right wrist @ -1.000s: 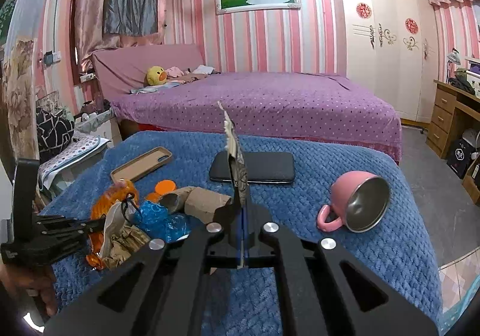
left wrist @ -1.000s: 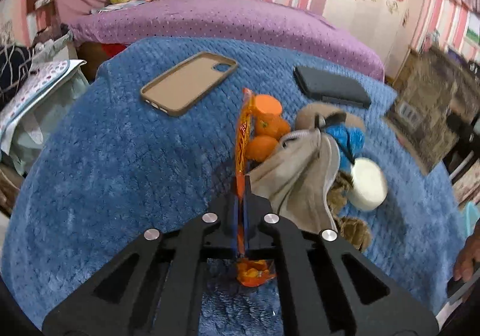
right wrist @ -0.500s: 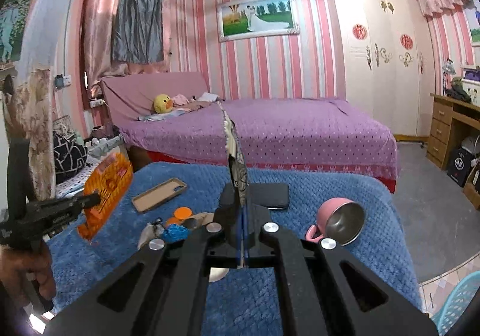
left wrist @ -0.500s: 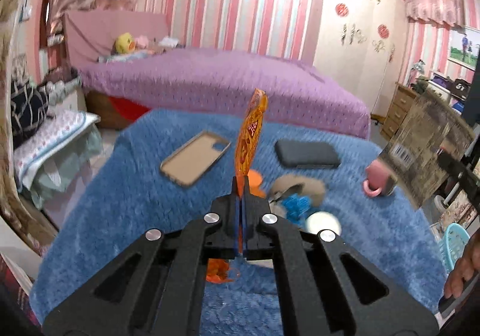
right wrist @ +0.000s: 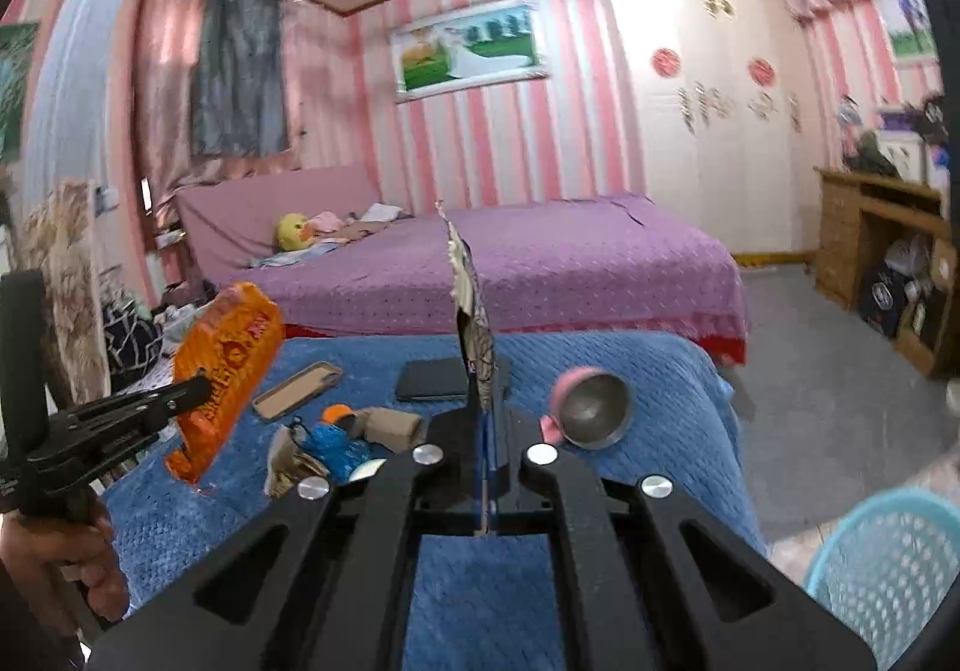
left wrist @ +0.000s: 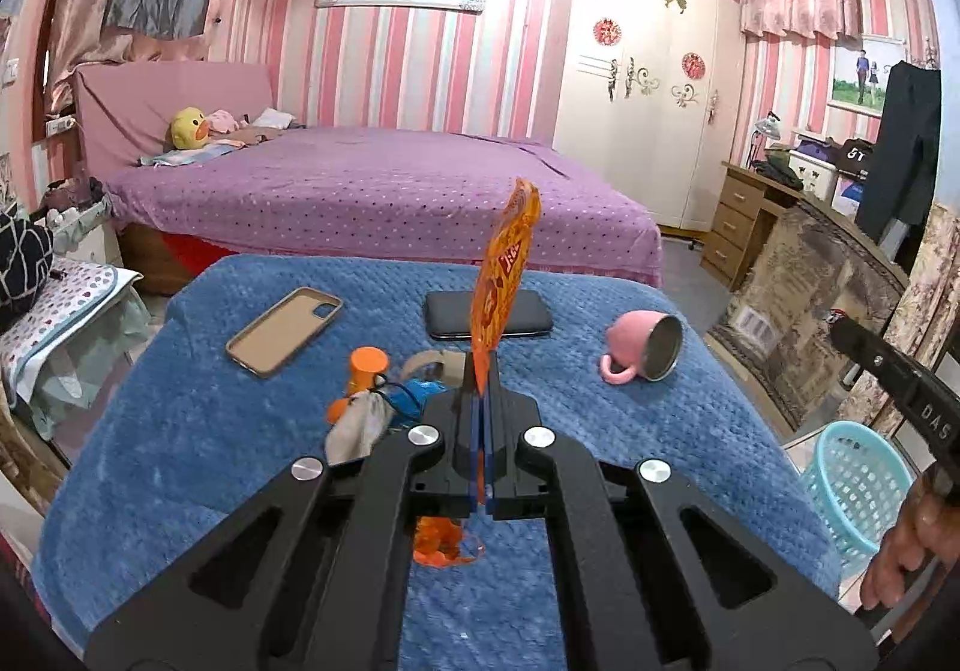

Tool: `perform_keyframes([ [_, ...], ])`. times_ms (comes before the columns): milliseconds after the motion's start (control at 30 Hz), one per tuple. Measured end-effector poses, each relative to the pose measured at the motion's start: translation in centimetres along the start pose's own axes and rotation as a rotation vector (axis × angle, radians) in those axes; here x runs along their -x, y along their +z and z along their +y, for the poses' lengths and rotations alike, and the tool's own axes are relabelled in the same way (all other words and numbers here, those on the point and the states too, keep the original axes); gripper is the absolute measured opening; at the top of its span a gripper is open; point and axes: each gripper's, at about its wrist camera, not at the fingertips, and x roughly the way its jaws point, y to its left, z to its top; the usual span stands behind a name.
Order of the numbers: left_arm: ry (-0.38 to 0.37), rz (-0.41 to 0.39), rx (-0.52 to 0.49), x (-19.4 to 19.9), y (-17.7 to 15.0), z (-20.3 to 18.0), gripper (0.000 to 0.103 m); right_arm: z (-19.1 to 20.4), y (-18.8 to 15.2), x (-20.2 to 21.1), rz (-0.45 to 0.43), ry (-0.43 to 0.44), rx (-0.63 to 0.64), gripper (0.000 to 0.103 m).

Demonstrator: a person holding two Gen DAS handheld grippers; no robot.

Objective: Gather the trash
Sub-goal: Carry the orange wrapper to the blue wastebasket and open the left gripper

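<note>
My left gripper [left wrist: 483,371] is shut on an orange snack wrapper [left wrist: 503,275] and holds it upright above the blue blanket [left wrist: 180,431]. It also shows in the right wrist view [right wrist: 225,365]. My right gripper [right wrist: 483,389] is shut on a grey-brown printed wrapper [right wrist: 471,311], seen flat in the left wrist view [left wrist: 798,299]. More trash lies on the blanket: a beige rag [left wrist: 357,425], blue crumpled plastic [left wrist: 414,392], an orange bottle [left wrist: 366,368] and a cardboard roll [right wrist: 390,422]. A light-blue mesh bin [left wrist: 852,485] stands on the floor at the right [right wrist: 888,575].
A tan phone case [left wrist: 285,329], a black phone [left wrist: 489,314] and a tipped pink mug [left wrist: 645,350] lie on the blanket. A purple bed [left wrist: 372,185] stands behind. A wooden desk [left wrist: 750,203] and a white wardrobe [left wrist: 642,71] are at the right.
Both grippers have lifted their wrappers up off the blanket. The views have tilted up and turned right, bringing the blue bin into sight.
</note>
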Motion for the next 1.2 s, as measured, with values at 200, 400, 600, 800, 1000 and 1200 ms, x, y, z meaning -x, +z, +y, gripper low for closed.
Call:
perform_keyframes([
  [200, -0.013, -0.018, -0.002, 0.2, -0.1, -1.2, 0.000, -1.9, 0.7, 1.4, 0.005, -0.053, 0.077, 0.000],
  [400, -0.082, -0.008, -0.022, -0.5, 0.3, -6.0, 0.000, -6.6, 2.1, 4.1, -0.037, -0.150, 0.012, 0.000],
  [600, -0.185, -0.007, -0.084, -1.1, 0.6, -14.0, 0.000, -12.3, 2.9, 7.2, -0.047, -0.267, -0.053, 0.000],
  [800, -0.285, 0.009, -0.140, -1.9, 0.4, -21.5, 0.000, -16.3, 2.7, 9.1, -0.034, -0.333, -0.090, 0.000],
  [1000, -0.386, 0.046, -0.186, -3.1, -1.3, -27.5, 0.000, -20.4, 2.8, 11.2, -0.046, -0.393, -0.153, 0.001],
  [1200, -0.483, 0.100, -0.210, -4.7, -2.9, -32.3, 0.000, -23.4, 2.1, 11.5, -0.017, -0.427, -0.211, 0.001],
])
